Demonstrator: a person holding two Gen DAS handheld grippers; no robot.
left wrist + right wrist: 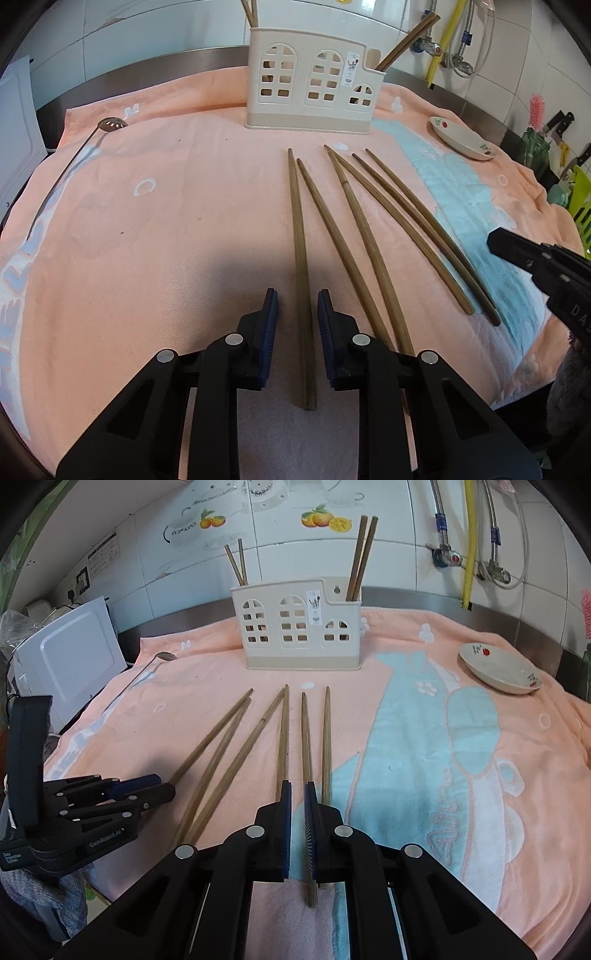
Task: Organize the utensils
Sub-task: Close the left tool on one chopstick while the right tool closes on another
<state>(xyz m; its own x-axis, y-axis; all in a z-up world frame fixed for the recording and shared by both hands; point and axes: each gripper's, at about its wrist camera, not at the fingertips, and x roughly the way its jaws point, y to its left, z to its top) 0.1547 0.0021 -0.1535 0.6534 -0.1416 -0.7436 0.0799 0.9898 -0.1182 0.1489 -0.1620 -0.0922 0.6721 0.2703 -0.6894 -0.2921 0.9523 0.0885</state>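
— Where are the left tongs (297,295)?

— Low over the peach towel (166,240) that covers the bench (147,70), jaws narrow. The outermost chopstick (301,258) lies between the blue pads; a sliver of towel shows on its left side, so the pads are not clamped on it.

— And the right tongs (297,784)?

— Drawn all but together, with nothing that I can see gripped. One chopstick (306,738) of the fan runs beneath their right finger, its butt end showing behind the pad.

— What crowds them?

— The other chopsticks (354,229) — they fan out just right of the left tongs, butt ends converging toward its right finger, two of them slipping under it. The right tongs sit well off to that side.

— Ahead?

— The cream utensil holder (314,92) stands beyond the chopstick tips, with chopsticks (360,557) already upright in its end compartments. Far left of the left tongs lies a slotted spoon (110,124); far right, past the right tongs, a flowered dish (498,670).
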